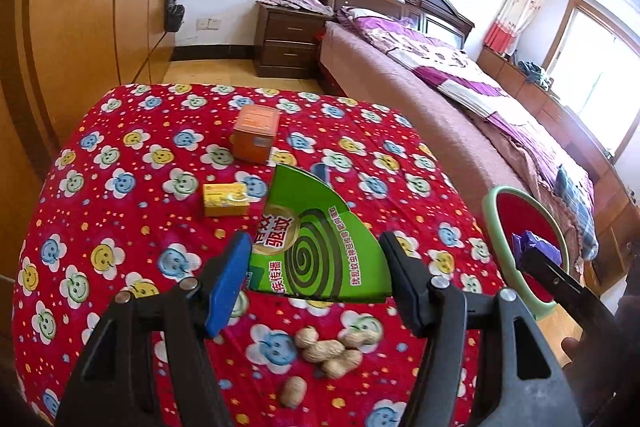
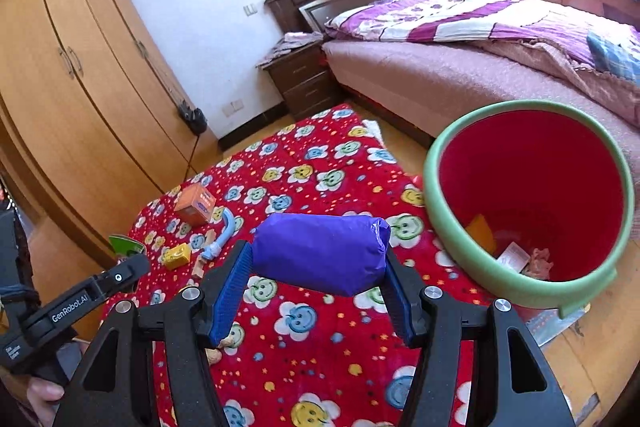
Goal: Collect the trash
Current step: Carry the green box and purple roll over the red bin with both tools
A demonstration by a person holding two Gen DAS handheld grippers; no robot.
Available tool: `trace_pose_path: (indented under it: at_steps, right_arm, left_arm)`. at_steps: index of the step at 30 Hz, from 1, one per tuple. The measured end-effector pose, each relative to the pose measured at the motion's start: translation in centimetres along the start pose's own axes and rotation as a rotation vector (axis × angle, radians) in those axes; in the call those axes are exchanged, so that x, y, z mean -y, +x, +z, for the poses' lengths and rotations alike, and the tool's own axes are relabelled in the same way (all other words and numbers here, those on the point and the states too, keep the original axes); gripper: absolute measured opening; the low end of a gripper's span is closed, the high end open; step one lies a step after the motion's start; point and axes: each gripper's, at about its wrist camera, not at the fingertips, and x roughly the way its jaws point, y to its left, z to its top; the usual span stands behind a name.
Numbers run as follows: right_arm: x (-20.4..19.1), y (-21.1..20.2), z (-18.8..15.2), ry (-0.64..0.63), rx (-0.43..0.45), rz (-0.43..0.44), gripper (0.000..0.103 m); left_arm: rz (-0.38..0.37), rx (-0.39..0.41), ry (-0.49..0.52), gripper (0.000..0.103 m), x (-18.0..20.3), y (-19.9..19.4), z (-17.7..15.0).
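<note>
Two claws work above a red quilt (image 2: 320,355) printed with smiling flowers, spread over the floor beside a wide bed (image 2: 460,67). A red bin (image 2: 532,179) with a pale green rim stands at the quilt's edge near the bed, with scraps of paper in its bottom. The left claw (image 1: 316,259) pinches a green mosquito-coil box (image 1: 316,227), flattened, its sides pressed between the pads. The right claw (image 2: 320,267) is clamped on a purple packet (image 2: 320,251), held just beside the bin's rim. An orange box (image 1: 256,137) and a smaller yellow box (image 1: 224,199) lie apart on the quilt beyond the green box. A blue curved piece (image 2: 224,233) lies near them. Several peanuts (image 1: 328,347) sit clustered below the left claw.
</note>
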Motion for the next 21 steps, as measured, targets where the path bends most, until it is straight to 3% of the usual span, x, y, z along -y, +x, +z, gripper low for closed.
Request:
trace_pose_path:
  at_steps: [21]
  right_arm:
    - [6.1, -4.2, 0.4, 0.083, 0.093, -0.055, 0.063]
  left_arm:
    - [-0.103, -0.032, 0.080, 0.066, 7.2, 0.4, -0.6]
